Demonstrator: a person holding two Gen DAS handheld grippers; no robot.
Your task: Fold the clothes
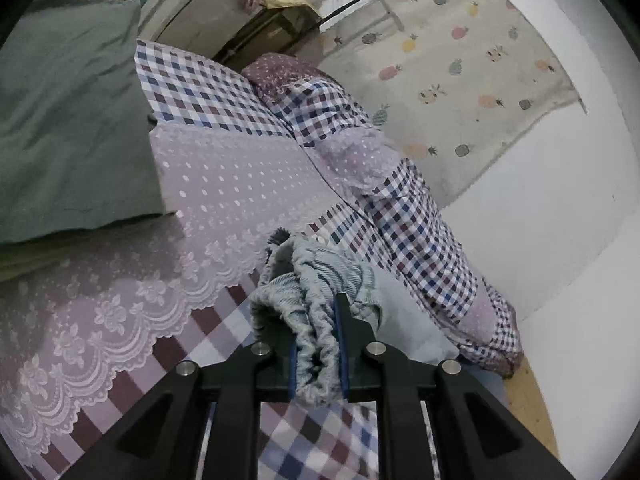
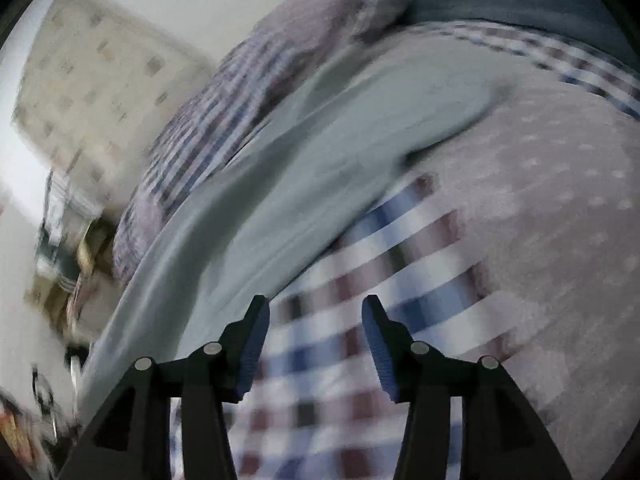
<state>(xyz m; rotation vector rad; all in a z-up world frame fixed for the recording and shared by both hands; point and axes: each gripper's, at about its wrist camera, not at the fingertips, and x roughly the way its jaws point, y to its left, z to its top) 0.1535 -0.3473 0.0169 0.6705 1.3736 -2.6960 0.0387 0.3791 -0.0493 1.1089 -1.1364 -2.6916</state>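
Observation:
A pale grey-blue garment (image 1: 316, 292) with a ribbed, gathered waistband is bunched between the fingers of my left gripper (image 1: 318, 340), which is shut on it above the bed. In the blurred right wrist view the same garment (image 2: 280, 168) lies stretched in a long band across the bedcover. My right gripper (image 2: 316, 336) is open just beside its lower edge, over the checked cloth, with nothing between the fingers.
The bed carries a checked bedcover (image 1: 192, 80) with a lilac dotted lace panel (image 1: 224, 176). A green pillow (image 1: 68, 120) lies at the left. A rolled checked quilt (image 1: 408, 216) runs along the white wall (image 1: 560, 240). A pineapple-print cloth (image 1: 472, 72) hangs on that wall.

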